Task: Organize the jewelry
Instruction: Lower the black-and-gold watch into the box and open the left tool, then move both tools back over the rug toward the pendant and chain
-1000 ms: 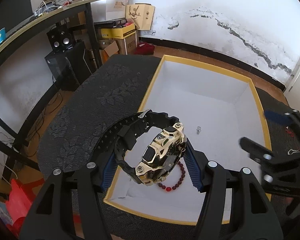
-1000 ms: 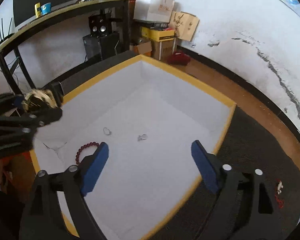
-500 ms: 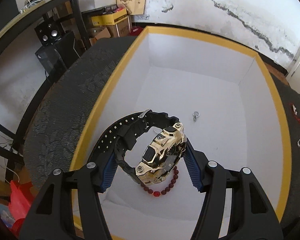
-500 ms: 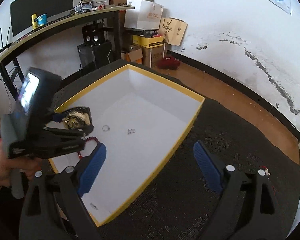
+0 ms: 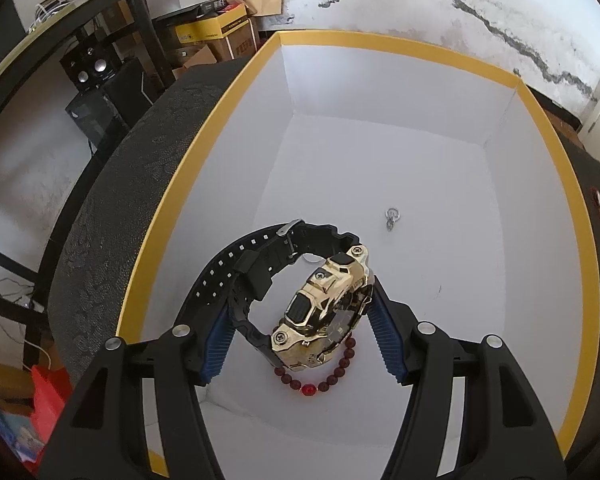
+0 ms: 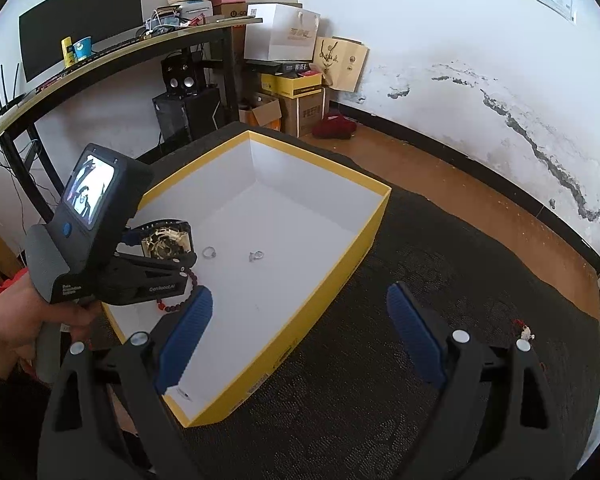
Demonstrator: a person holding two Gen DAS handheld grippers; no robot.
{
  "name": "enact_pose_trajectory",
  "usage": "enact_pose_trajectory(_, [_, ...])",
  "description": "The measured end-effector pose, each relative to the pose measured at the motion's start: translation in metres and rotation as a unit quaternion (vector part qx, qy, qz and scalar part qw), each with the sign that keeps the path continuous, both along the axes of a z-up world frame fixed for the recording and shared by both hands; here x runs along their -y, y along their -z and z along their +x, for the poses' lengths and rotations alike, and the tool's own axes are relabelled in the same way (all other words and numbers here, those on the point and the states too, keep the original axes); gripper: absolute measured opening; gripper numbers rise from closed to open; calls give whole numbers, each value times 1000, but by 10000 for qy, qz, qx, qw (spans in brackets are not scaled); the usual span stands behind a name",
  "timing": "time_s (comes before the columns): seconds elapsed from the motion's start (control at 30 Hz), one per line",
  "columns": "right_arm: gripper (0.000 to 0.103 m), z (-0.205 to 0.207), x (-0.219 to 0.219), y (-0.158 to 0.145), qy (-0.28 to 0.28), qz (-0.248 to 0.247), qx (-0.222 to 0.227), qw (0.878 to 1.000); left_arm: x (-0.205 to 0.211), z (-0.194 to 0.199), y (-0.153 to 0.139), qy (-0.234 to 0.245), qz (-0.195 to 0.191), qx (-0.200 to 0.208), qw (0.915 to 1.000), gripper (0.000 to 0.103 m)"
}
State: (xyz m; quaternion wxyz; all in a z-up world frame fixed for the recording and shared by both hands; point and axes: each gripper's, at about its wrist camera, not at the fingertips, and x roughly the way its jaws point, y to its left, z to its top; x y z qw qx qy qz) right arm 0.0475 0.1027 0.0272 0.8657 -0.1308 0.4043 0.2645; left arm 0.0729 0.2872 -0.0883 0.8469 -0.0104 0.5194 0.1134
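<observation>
- Left claw (image 5: 300, 332) grips the watch (image 5: 320, 320): one pad on the black strap, the other on the gold case, strap loop standing up and away from the camera.
- Watch hangs inside the yellow-rimmed box (image 5: 400, 46), over its near-left corner, directly above the red bead bracelet (image 5: 320, 376) on the box floor. Judgement: a straight drop lands it on the beads; the free floor lies farther in, toward the small ring (image 5: 392, 218).
- Right claw (image 6: 300, 328) is wide open and empty, over the dark table (image 6: 440, 280) outside the box's right wall, well apart from the watch.
- Left hand is the nearer one by far; right plays no part in this placement.
- Hidden: watch covers part of the bracelet and a second ring (image 6: 209, 253) seen only from the right wrist.
- Gap between watch and box floor: cannot tell.
- Small red-and-white trinkets (image 6: 525, 334) at the table's far right are too small to identify.
</observation>
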Motion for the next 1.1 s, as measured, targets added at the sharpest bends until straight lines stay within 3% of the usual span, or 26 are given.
enact_pose_trajectory(0.17, [86,0,-1,-1,-7,16,0,10000,0,1,1,15,-52,-51,10000,62])
enact_pose_trajectory(0.23, [86,1,-1,-1,-11,16,-10,10000,1,0,-1,17,-46,-15,10000,66])
enact_pose_trajectory(0.3, [86,2,-1,0,-15,17,-16,10000,3,0,-4,48,6,43,10000,78])
enact_pose_trajectory(0.67, [86,2,12,0,95,148,-65,9998,12,-11,-18,133,-35,259,9996,92])
enact_pose_trajectory(1.1, [88,-17,84,2,736,270,-54,9969,77,-26,-65,581,3,918,9941,94])
